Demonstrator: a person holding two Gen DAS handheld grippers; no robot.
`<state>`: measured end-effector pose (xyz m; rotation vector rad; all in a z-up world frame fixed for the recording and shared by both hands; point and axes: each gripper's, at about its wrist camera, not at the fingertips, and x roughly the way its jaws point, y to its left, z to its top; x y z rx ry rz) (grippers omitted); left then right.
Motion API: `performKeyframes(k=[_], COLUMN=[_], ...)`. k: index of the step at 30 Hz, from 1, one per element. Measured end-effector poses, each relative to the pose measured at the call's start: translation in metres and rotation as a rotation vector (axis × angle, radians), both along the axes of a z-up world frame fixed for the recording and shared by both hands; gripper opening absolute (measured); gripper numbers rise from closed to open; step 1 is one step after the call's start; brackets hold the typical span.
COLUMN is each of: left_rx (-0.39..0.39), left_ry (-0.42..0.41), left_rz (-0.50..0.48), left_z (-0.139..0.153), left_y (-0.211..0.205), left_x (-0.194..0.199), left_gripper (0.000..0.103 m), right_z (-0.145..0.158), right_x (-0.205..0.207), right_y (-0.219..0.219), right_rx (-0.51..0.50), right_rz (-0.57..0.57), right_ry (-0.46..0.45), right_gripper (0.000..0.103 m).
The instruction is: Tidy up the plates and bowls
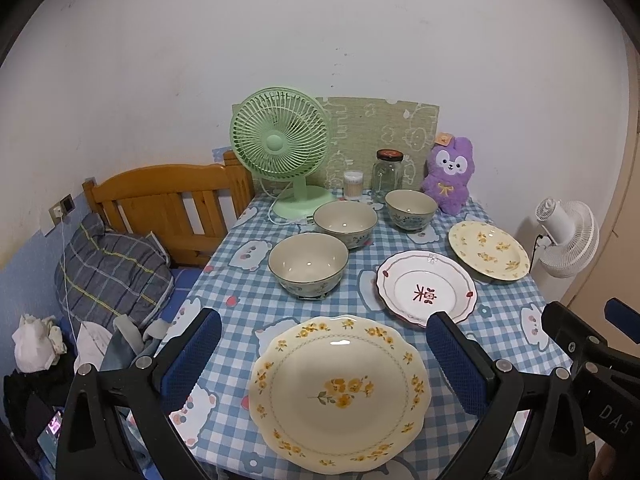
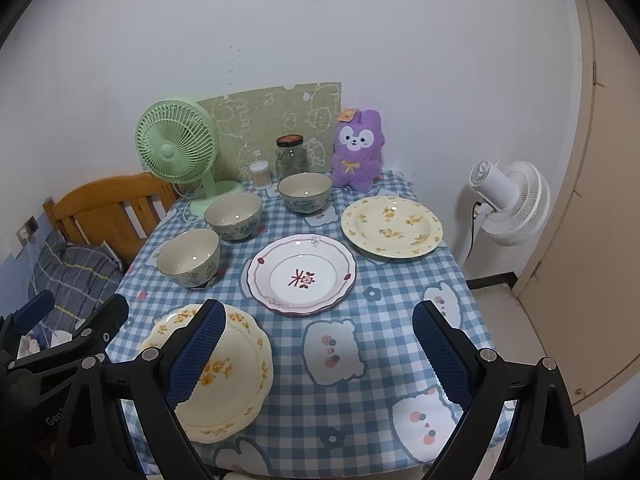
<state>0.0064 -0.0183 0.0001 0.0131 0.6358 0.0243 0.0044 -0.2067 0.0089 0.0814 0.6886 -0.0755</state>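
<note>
Far left, off the counter: wooden headboard (image 1: 168,200), plaid pillow (image 1: 108,276), crumpled clothes on the bed.

Left tool (image 1: 324,354) wide open, holding nothing, hovering low over the near counter edge; blue padded fingers (image 1: 192,356) either side of the large scalloped yellow-flower plate (image 1: 340,394). Not touching it. Plate flat on the checked tablecloth (image 1: 240,304), nearest the front edge, left half of the counter.

Behind that plate: 3 cream bowls in a diagonal line running back and right. Near bowl (image 1: 307,266), middle bowl (image 1: 345,223) just beside it, far bowl (image 1: 411,209) a bit apart. All upright, empty. Whether near and middle bowls touch: cannot tell.

Back row along the wall: green desk fan (image 1: 280,148) at back left, cotton swab tub (image 1: 353,184), glass jar with dark lid (image 1: 387,176), purple plush toy (image 1: 450,176), patterned green mat (image 1: 380,136) leaning on the wall behind them.

Counter centre: white plate with red character (image 2: 301,274), red-trimmed wavy rim, flat. Behind and right of it: round yellow-flower plate (image 2: 392,227) near the right edge, close to the white plate, not overlapping.

Right tool (image 2: 318,350) also fully open and empty, over the bare front-right cloth; its left finger (image 2: 196,354) overlaps the scalloped plate in view, contact unclear.

Far right, off the counter: white standing fan (image 2: 508,204) by the beige door (image 2: 592,200).
</note>
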Motion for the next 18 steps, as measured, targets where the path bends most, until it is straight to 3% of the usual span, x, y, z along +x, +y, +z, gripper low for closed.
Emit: performKeyframes(k=[18], left_rx=[0.003], left_ry=[0.002], left_rz=[-0.019], left_z=[0.0003], left_y=[-0.0059], left_x=[0.0002], left_gripper=[0.099], right_z=[0.0013], right_x=[-0.0028], right_y=[-0.004], right_rx=[0.0], right_rz=[-0.003], right_ry=[-0.002], right_gripper=[0.096])
